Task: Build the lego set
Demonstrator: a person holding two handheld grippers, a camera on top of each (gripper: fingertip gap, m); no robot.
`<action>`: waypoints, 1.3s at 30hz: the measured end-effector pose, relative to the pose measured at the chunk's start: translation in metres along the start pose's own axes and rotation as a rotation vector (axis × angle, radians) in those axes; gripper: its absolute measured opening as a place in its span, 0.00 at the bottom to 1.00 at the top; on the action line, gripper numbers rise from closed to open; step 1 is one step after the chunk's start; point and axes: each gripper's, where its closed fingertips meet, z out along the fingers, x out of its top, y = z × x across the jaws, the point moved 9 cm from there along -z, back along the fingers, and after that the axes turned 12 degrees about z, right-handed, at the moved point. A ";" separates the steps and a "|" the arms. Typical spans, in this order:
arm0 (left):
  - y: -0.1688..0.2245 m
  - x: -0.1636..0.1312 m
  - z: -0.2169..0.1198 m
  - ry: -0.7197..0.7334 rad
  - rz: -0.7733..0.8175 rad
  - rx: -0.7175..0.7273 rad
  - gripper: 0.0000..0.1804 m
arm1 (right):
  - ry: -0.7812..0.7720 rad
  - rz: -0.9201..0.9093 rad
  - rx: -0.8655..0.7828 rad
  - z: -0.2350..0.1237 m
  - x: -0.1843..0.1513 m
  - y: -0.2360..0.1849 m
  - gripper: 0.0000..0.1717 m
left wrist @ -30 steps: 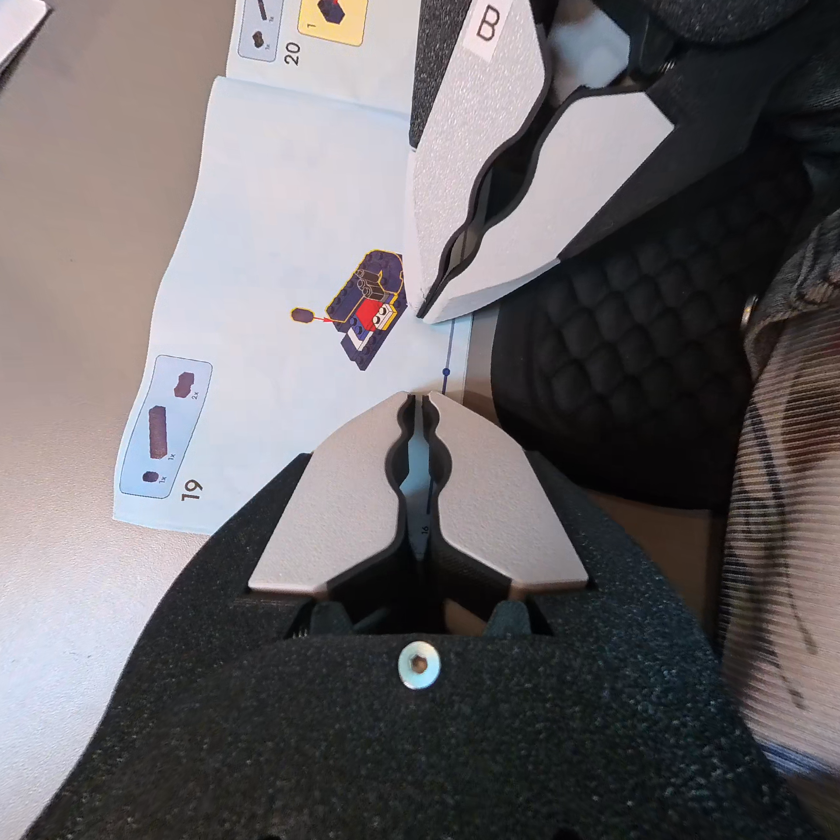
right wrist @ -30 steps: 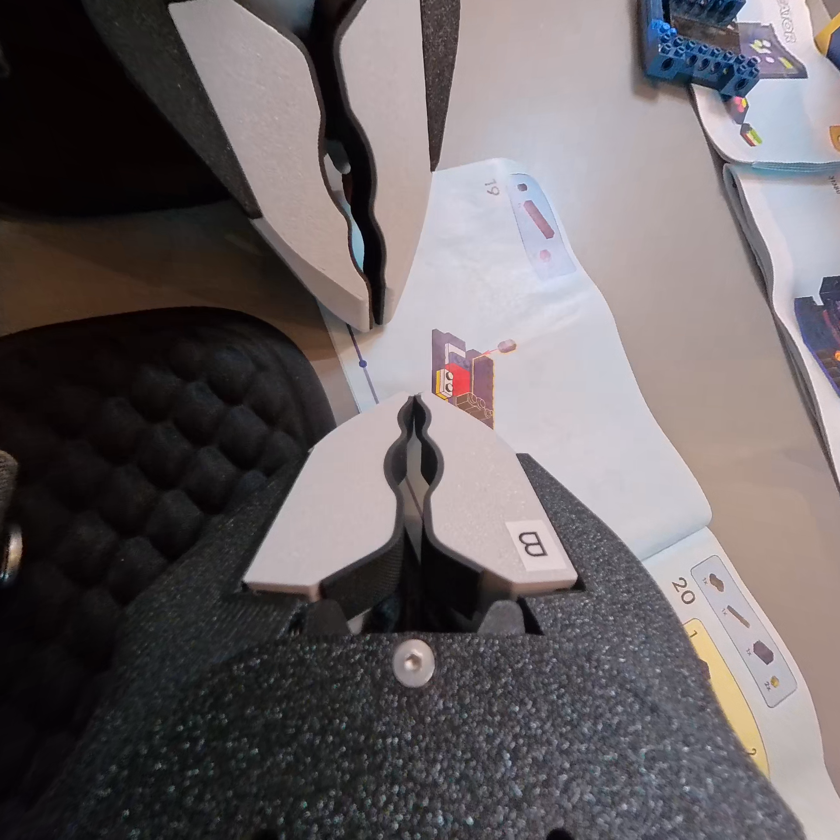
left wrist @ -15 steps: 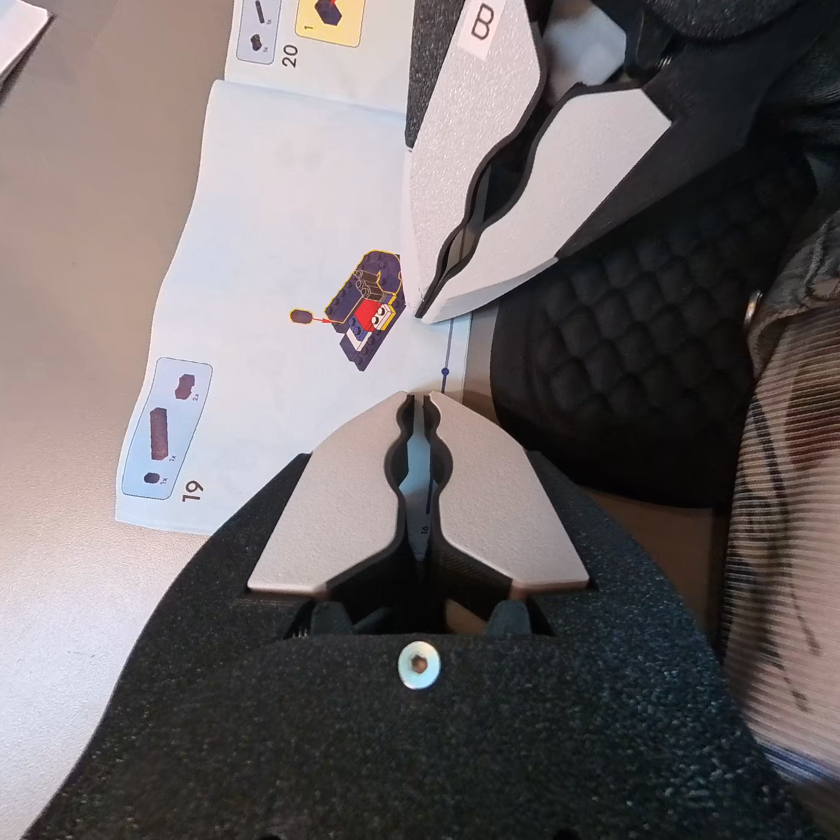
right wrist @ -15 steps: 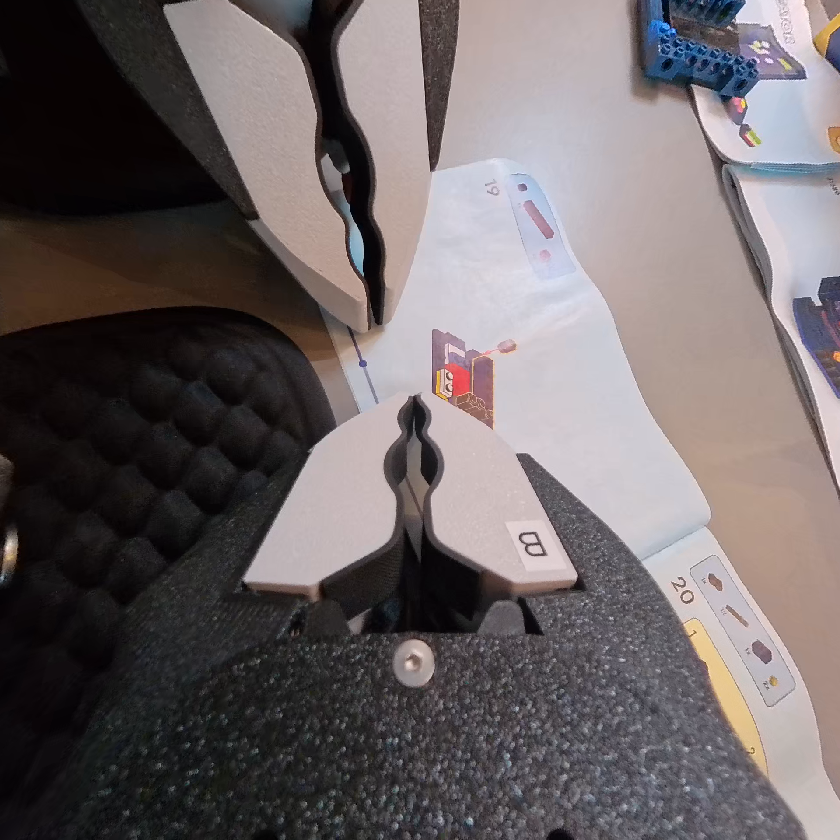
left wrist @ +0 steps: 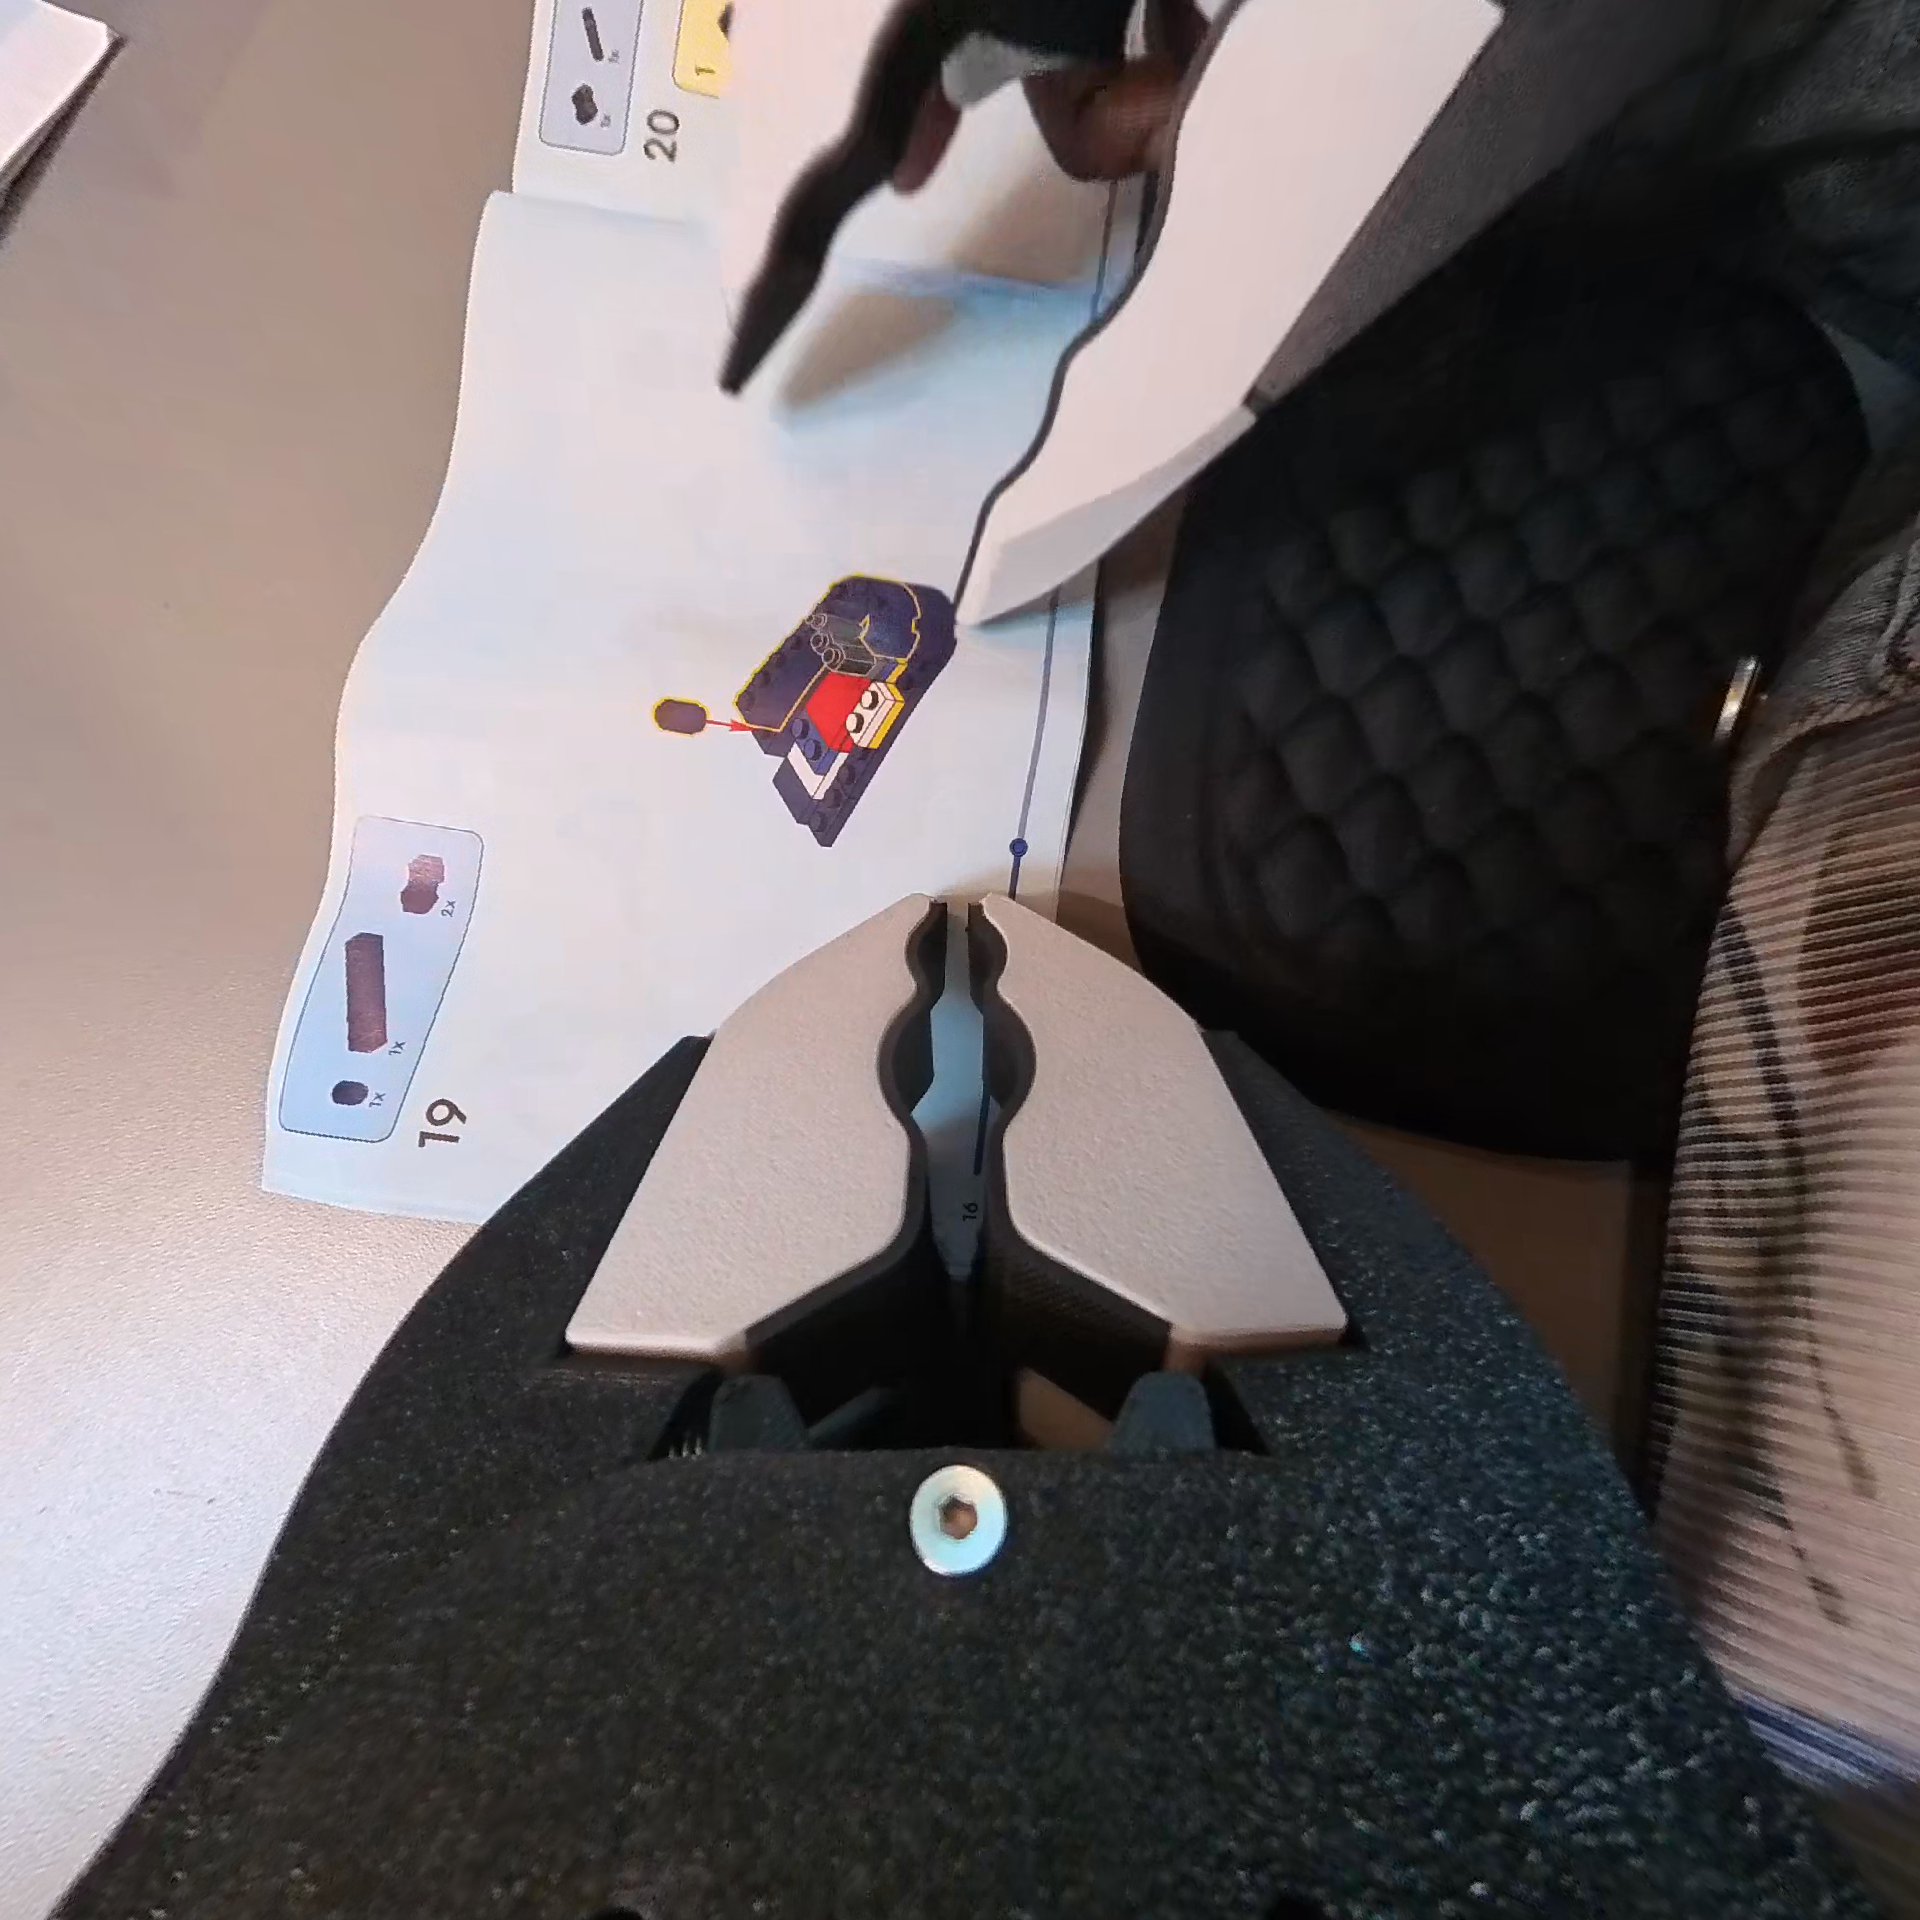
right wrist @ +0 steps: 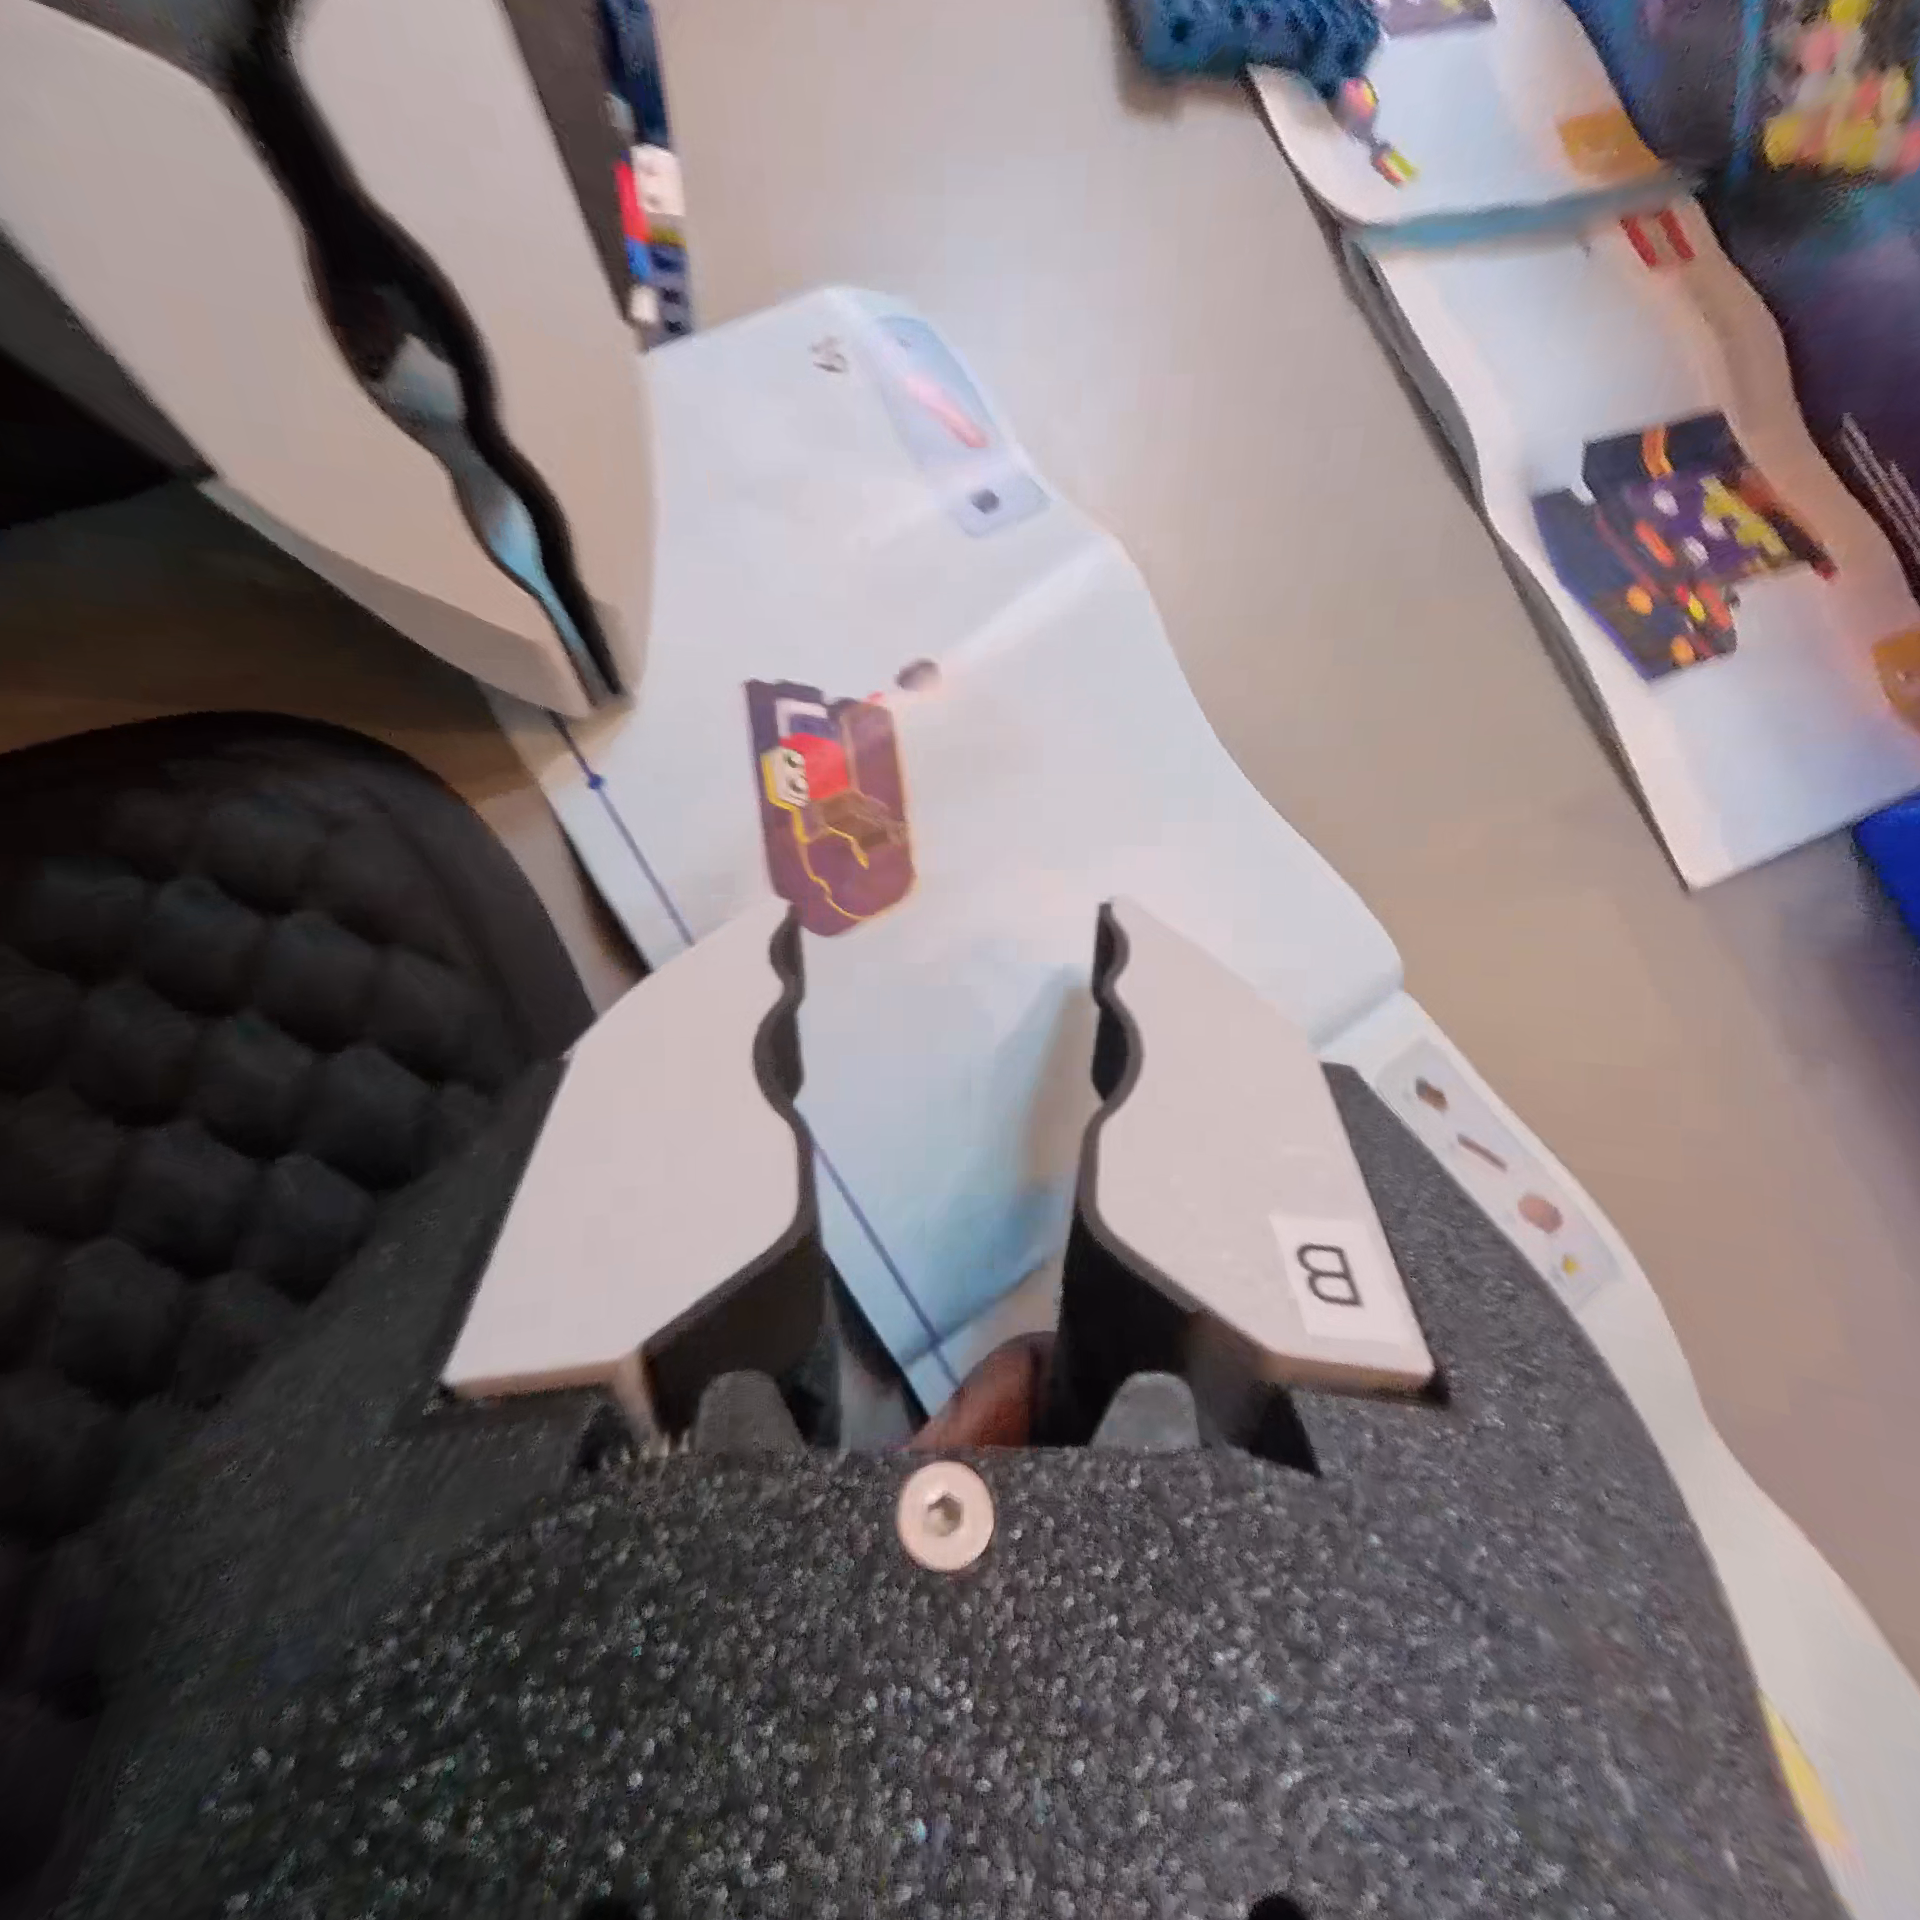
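Note:
A light blue instruction booklet page [left wrist: 623, 520] lies open on the grey table [left wrist: 156, 520]; it shows a drawing of a dark brick model. My left gripper [left wrist: 956, 909] is at the page's near edge, jaws all but closed, with the thin page edge running between the pads. In the right wrist view it [right wrist: 597, 675] shows at upper left with blue paper in its jaws. My right gripper [right wrist: 945, 914] is open over the same page [right wrist: 987, 727], which lies loose between and below its fingers. It shows blurred in the left wrist view [left wrist: 852, 499], fingers spread.
A black quilted cushion [left wrist: 1455, 675] lies against the table's edge beside the page [right wrist: 208, 987]. More open booklets [right wrist: 1662, 779] and a blue brick build [right wrist: 1226, 31] lie farther off. A person's striped sleeve [left wrist: 1787, 1247] is at the right.
My right gripper was shut at the page's edge; it has opened wide, let the page go and moved, blurring its view. My left gripper has kept its place and grip.

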 end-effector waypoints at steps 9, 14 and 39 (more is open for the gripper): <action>0.000 0.000 0.000 0.002 0.001 -0.006 0.03 | 0.037 0.118 0.020 0.003 -0.002 0.009 0.40; 0.001 0.000 0.000 0.002 0.004 -0.007 0.03 | 0.164 0.333 0.144 -0.002 0.006 0.012 0.40; 0.004 0.007 -0.004 0.085 0.145 0.129 0.17 | 0.184 0.103 -0.311 0.009 0.014 0.006 0.35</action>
